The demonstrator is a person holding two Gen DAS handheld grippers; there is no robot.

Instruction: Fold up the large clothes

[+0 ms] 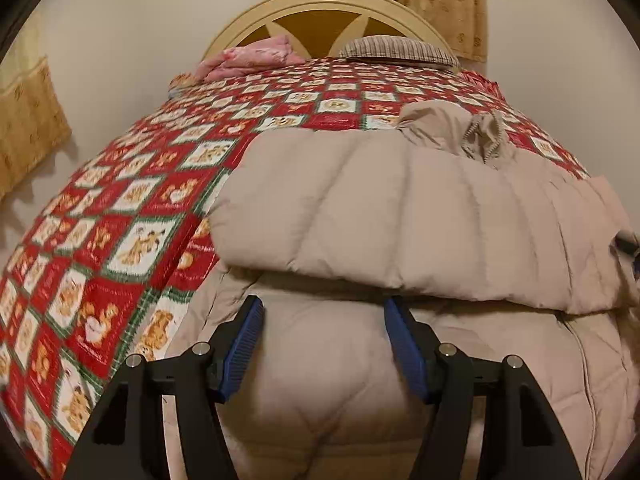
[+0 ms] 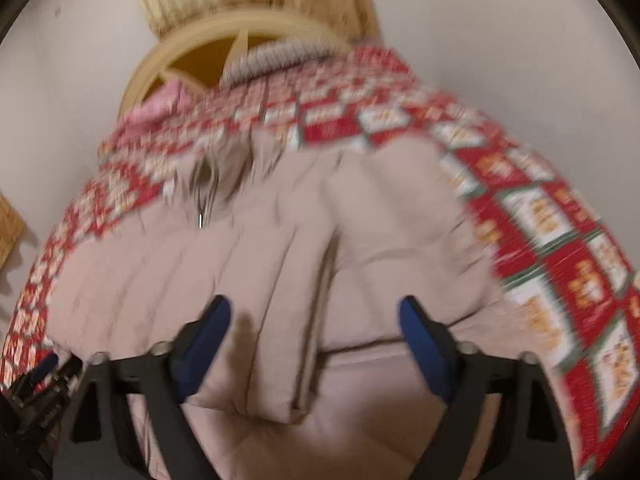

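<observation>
A beige puffer jacket lies partly folded on the bed's red patchwork quilt, while the left gripper and right gripper hover over it, both released.

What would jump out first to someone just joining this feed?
The puffy beige jacket fills the near half of the bed, one quilted part doubled over the rest. Under it lies a loud red-and-white patchwork bedspread running back to a cream arched headboard, with a pink bundle and a striped pillow there. Both the left gripper and the right gripper hang open over the jacket, holding nothing.
</observation>
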